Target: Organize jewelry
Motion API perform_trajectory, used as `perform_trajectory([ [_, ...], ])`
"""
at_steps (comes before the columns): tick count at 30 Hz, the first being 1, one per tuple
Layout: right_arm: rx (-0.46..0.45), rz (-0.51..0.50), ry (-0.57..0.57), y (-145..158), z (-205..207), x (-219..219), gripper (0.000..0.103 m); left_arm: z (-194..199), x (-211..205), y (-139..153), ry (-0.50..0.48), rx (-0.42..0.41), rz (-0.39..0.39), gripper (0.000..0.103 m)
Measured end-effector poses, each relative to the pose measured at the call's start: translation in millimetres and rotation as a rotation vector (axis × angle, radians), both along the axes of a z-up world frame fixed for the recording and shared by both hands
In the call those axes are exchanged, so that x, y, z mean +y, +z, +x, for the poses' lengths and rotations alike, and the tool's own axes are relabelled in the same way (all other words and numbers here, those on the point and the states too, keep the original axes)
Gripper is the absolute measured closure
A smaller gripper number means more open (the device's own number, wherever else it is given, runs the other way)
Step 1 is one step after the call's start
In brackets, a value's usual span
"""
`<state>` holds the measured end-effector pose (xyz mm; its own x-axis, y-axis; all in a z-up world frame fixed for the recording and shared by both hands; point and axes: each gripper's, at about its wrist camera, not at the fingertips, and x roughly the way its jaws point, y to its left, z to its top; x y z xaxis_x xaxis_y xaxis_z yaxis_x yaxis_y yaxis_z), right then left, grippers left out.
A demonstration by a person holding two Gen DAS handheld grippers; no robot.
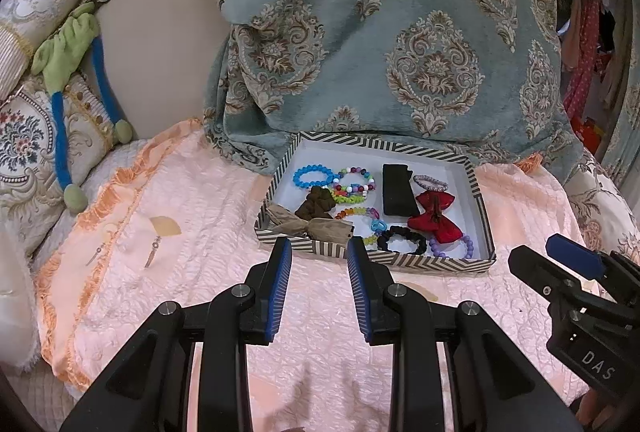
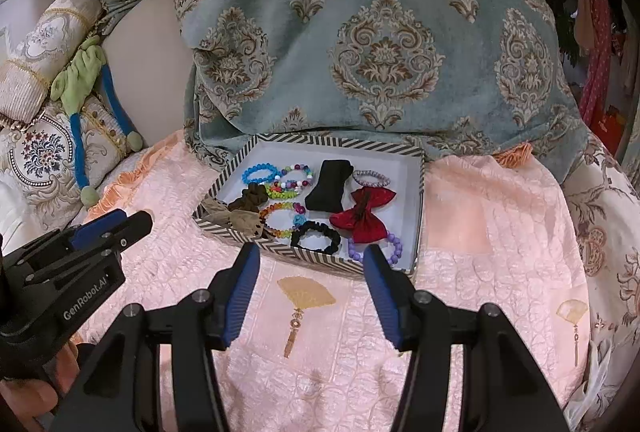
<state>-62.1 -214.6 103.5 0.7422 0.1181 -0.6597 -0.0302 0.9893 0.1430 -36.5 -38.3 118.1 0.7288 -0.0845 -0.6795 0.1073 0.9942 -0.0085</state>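
- We hold our left gripper [image 1: 318, 252] with its jaws spread wide and nothing between them.
- Our right gripper [image 2: 310, 258] has its jaws spread wide too, and they hold nothing.
- The jewelry sits in a striped box [image 2: 320, 257] just past both sets of jaws, on a pink bed cover [image 2: 480, 200].
- Right past our left jaws lies a tan bow [image 1: 310, 226], soft and floppy, hanging a bit over the box edge.
- Right past our right jaws lie a black scrunchie [image 2: 316, 237] and a purple bead bracelet [image 2: 394, 246].
- A red bow [image 2: 366, 214] is shiny and puffy. A flat black piece [image 2: 326, 190] lies behind it; we cannot tell what it is.
- The bead bracelets are small, round and hard. A blue one [image 1: 313, 177] sits at the far side, and the bright ones [image 1: 354, 188] lie in a heap, touching each other.
- What could go wrong: if we grab one bracelet from the heap, another may catch on it and come out too.
- Smooth beads may slip out of our jaws if we pinch only one bead.
- The box looks light, like card. If we bump its near wall, it may slide on the soft cover or tip.
- Our two grippers are close side by side, so they may knock together if both reach in.
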Motion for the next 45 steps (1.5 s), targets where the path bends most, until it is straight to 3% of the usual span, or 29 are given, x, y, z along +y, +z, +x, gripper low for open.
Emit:
perform_trajectory([
  [38, 0.016, 0.008, 0.013, -5, 3, 1, 0.046, 2, -2, -3, -0.007, 0.005, 0.004, 0.091],
  [45, 0.030, 0.011, -0.019, -19, 9, -23, 0.046, 5, -3, -7, -0.036, -0.008, -0.008, 0.091],
])
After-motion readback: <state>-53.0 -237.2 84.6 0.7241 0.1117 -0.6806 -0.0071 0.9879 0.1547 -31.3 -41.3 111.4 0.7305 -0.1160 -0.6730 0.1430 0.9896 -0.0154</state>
